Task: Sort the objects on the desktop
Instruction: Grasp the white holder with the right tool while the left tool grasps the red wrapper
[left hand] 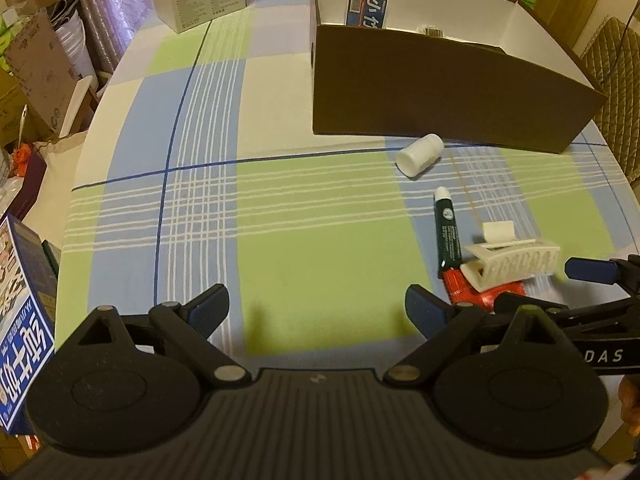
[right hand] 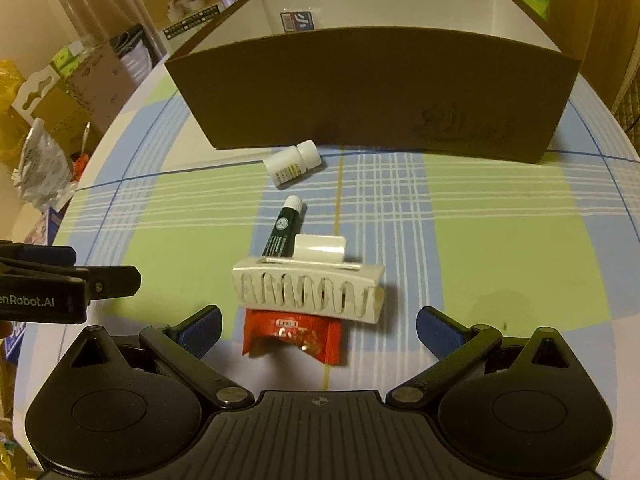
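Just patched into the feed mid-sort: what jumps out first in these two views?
The big brown cardboard box with a white inside fills the far side of the checked tablecloth. In front of it, a white plastic hair claw lies on a red snack packet, just ahead of the open right hand-held gripper.

A white hair clip (right hand: 308, 292) lies low in the centre of the right wrist view, resting across a red packet (right hand: 294, 340) and the foot of a dark green tube (right hand: 282, 228). Above them a small white bottle (right hand: 294, 164) lies on its side, just before the brown box (right hand: 372, 88) filling the upper frame.
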Motion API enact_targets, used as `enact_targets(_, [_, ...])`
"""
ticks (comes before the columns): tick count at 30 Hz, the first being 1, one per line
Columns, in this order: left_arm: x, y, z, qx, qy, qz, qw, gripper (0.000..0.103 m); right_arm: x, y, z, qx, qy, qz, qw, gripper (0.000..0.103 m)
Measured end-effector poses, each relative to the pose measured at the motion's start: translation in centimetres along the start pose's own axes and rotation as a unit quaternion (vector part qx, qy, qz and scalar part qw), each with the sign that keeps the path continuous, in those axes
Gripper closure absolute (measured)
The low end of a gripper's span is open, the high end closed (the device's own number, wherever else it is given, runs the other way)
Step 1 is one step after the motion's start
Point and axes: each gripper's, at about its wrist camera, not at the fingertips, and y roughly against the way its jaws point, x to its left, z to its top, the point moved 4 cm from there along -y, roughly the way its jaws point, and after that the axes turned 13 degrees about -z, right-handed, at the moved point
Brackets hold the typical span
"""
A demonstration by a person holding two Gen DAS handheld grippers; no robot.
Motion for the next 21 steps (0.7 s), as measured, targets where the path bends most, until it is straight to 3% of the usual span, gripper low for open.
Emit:
enact_targets(9, [0.7, -1.9, 1.3, 0.020, -0.022, -0.023, 0.9993, 0.010, 1.2, -2.0, 0.7, 0.001, -0.004, -0.029, 1.000, 0.003])
enact_targets(10, [0.7, -2.2, 1.4, 0.022, -0.025, -0.026, 0.9991, 0.010, 1.2, -2.1, 0.7, -0.001, -0.004, -0.032, 0.999, 0.006])
enact_targets(11, [0.8, -2.4, 1.5, 0.024, -0.028, -0.029, 0.9989, 0.010, 1.1, -2.1, 0.8, -0.002, -0.003, -0.032, 0.999, 0.018])
enact_targets(12, [0.8, -2.6, 1.6, 0.025, -0.030, -0.032, 0.9987, 0.010, 1.0, -2.2, 0.8, -0.003, -0.006, -0.035, 0.999, 0.018])
enact_targets(21, [-1.3, -4.1, 1.8, 0.037, -0.056, -0.067, 0.9955, 0.011, -3.8, -1.1, 0.1, -0.005, -0.060, -0.077, 0.995, 0.018])
